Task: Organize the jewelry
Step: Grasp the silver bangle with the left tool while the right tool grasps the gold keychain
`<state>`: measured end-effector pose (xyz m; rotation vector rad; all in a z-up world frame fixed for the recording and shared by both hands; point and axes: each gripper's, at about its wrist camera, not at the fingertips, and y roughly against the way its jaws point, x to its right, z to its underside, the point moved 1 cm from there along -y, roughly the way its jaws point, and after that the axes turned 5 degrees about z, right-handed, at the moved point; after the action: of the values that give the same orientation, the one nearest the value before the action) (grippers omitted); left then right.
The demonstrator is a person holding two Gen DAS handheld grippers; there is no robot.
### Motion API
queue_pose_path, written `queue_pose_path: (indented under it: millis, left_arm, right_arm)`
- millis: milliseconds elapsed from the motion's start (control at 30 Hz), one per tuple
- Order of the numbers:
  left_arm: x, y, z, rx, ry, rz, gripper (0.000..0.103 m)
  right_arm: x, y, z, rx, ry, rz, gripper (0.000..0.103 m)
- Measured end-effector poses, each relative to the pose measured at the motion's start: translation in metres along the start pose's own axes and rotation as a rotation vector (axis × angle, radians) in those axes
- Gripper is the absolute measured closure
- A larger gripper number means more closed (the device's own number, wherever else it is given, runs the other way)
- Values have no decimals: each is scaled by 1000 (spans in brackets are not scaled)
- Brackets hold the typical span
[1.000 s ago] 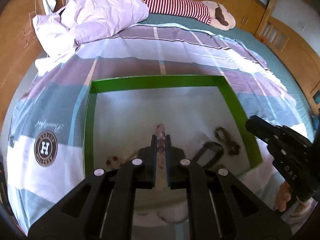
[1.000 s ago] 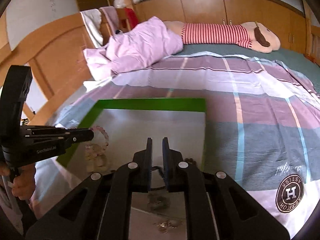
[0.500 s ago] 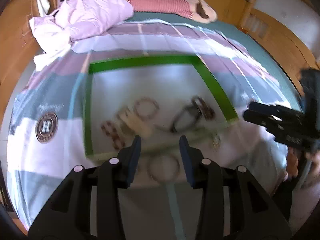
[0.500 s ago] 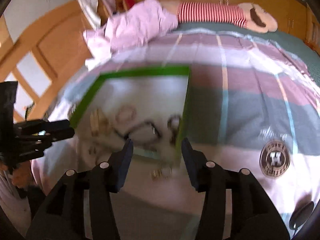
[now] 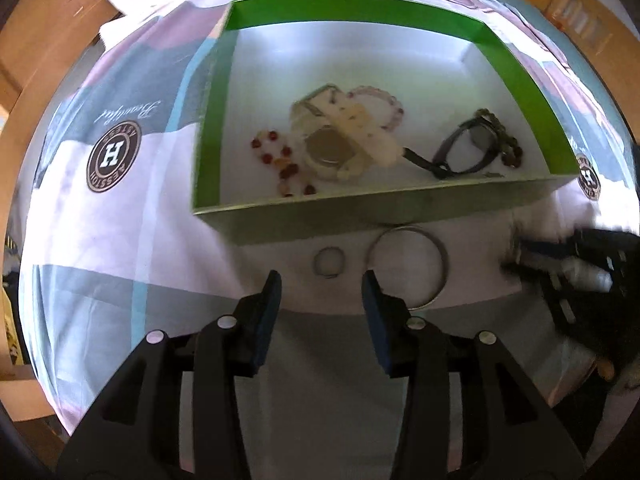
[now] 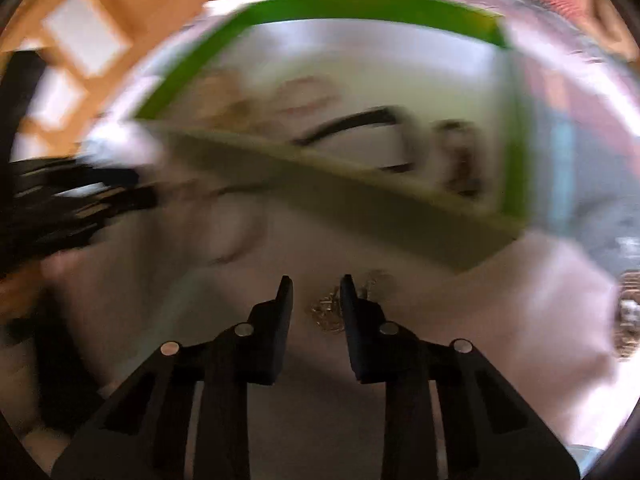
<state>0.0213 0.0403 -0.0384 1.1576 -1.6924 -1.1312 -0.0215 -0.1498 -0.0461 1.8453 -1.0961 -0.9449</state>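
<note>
A green-rimmed box lies on the bedspread and holds a pink bead bracelet, a cream watch, a red bead bracelet, a black watch and a dark bead bracelet. In front of the box lie a small ring and a silver bangle. My left gripper hangs over the ring, jaws opening, gripping nothing. My right gripper is closing around a small silvery chain heap; the blurred pads do not press on it.
The box sits tilted across the blurred right wrist view. My right gripper shows as a blur right of the bangle, my left gripper at that view's left edge. Striped bedspread spreads around; wooden furniture stands behind.
Both grippers were shut over the box, then opened and moved back and down to the bedspread in front of it. The right jaws are narrower than half a second ago.
</note>
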Motion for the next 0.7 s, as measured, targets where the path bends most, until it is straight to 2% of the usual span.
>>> queue_pose_path:
  millis: [100, 167, 233, 333, 400, 467, 533, 633, 700]
  left_arm:
    - [-11, -1, 1, -10, 34, 0, 59]
    - [-11, -3, 1, -15, 40, -3, 59]
    - [-6, -5, 2, -10, 28, 2, 59]
    - [13, -11, 0, -12, -19, 16, 59]
    - [23, -15, 2, -16, -49, 15, 59]
    - [33, -20, 5, -24, -77, 18, 55]
    - [38, -23, 6, -28, -95, 17, 52]
    - [39, -27, 6, -35, -103, 17, 50]
    - [41, -29, 7, -38, -104, 17, 49]
  right_arm:
    - [9, 18, -4, 74, -48, 10, 70]
    - [21, 21, -4, 83, -114, 35, 68]
    - [34, 18, -3, 59, -176, 88, 68]
    - [36, 9, -1, 17, -185, 138, 68]
    - [32, 5, -1, -6, -158, 142, 68]
    - [20, 1, 3, -40, -109, 110, 64]
    - [11, 2, 10, -68, -47, 83, 50]
    - [-15, -3, 23, -101, 64, 61, 47]
    - [-29, -11, 31, -137, 127, 78, 47]
